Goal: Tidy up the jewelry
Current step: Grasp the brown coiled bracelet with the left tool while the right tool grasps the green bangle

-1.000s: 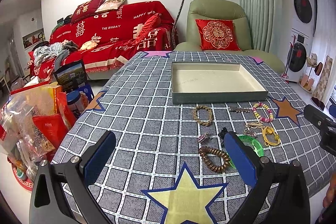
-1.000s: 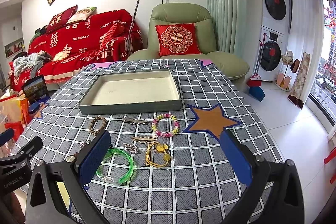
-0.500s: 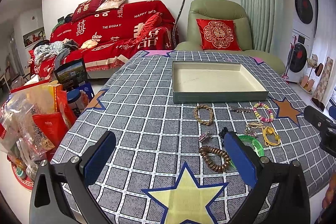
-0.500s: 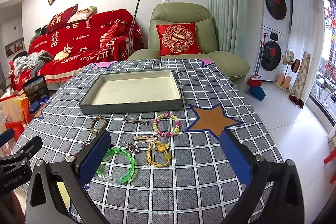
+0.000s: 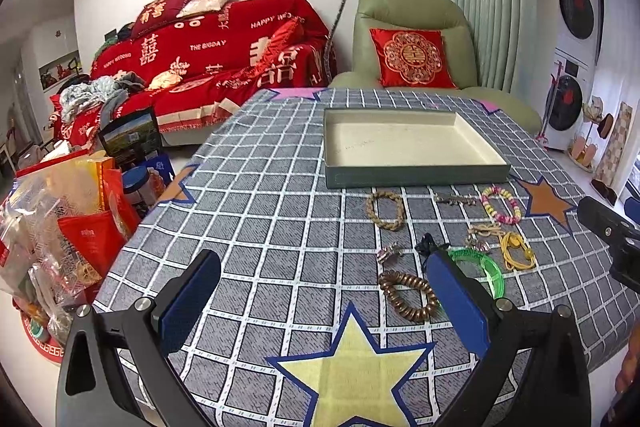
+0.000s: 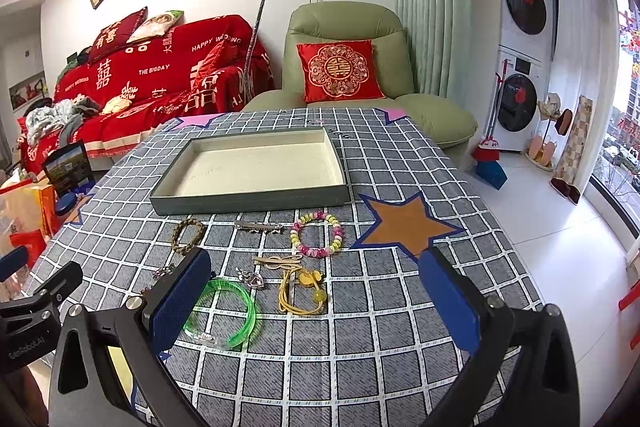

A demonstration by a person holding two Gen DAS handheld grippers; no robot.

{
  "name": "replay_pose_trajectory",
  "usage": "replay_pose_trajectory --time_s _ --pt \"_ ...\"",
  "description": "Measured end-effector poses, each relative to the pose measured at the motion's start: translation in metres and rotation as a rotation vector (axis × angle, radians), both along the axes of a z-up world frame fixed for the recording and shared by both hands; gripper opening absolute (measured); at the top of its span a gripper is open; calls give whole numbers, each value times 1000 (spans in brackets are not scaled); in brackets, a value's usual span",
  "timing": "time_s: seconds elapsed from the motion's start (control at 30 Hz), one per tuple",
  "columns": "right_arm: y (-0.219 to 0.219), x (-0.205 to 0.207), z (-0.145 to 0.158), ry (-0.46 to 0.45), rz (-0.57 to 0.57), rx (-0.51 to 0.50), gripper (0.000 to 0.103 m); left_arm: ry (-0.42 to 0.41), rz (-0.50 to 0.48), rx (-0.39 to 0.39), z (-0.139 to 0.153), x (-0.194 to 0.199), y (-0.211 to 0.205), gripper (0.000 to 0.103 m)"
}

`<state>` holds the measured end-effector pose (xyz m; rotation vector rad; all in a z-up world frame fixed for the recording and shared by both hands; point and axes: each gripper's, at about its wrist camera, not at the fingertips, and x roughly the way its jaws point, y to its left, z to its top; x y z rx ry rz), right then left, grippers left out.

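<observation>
Checked tablecloth, shallow tray empty, bracelets beside it

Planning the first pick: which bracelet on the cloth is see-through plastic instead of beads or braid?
The green bangle, lying closest to the right claw beside its left pad. It is a smooth translucent ring; the others are beaded or braided.
</observation>
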<state>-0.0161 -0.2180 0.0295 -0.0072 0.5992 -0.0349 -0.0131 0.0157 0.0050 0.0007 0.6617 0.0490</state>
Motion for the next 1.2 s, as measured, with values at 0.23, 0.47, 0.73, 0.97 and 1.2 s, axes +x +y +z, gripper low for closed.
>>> replay_pose_trajectory --time_s 0.23,0.47,0.73,0.97,1.2 --pt "1 15 -27 161 26 -11 103 157 -48 -25 -31 26 -1 103" --pt "-9 33 -62 341 39 67 103 279 -99 -74 -57 48 -5 103" --pt "7 52 -75 437 62 92 98 371 -111 -74 -73 68 -11 103" --pt "23 61 -85 516 83 84 61 399 -135 -31 -77 73 -20 103" --pt "39 61 -89 537 114 43 41 407 -203 3 -78 71 -36 77"
